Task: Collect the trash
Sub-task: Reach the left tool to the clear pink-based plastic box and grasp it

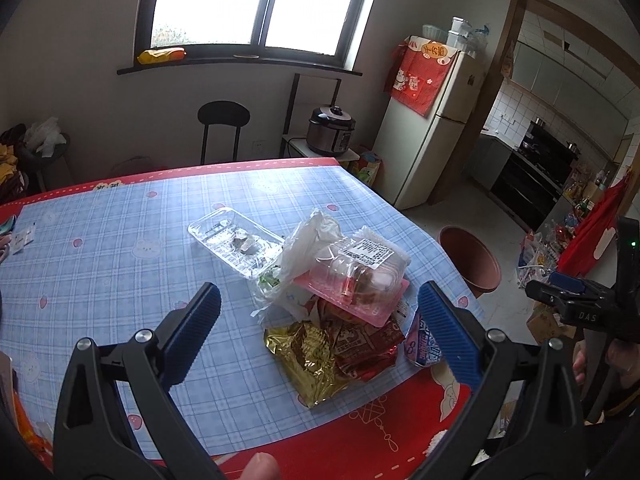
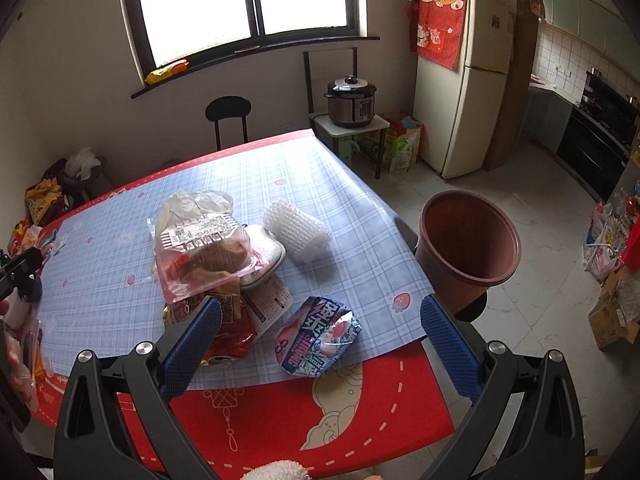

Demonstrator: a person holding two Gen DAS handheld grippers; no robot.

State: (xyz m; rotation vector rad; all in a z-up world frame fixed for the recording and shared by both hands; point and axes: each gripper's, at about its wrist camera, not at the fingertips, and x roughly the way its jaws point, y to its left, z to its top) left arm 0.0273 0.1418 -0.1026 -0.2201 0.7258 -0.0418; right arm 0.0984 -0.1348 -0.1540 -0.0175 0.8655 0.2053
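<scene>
Holding both grippers spread wide and empty, your left gripper hovers over the crumpled gold foil wrapper, your right gripper over the blue-and-pink snack packet; the brown plastic bin stands just beside the plaid-covered table.

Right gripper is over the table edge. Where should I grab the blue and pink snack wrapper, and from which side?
Take the blue and pink snack wrapper by its crumpled upper edge, coming from above on the near side with the right gripper, whose fingers already stand wide open. It lies flat and alone on the tablecloth, clear of the trash pile, so a raised fold is probably the only thing to pinch.
</scene>
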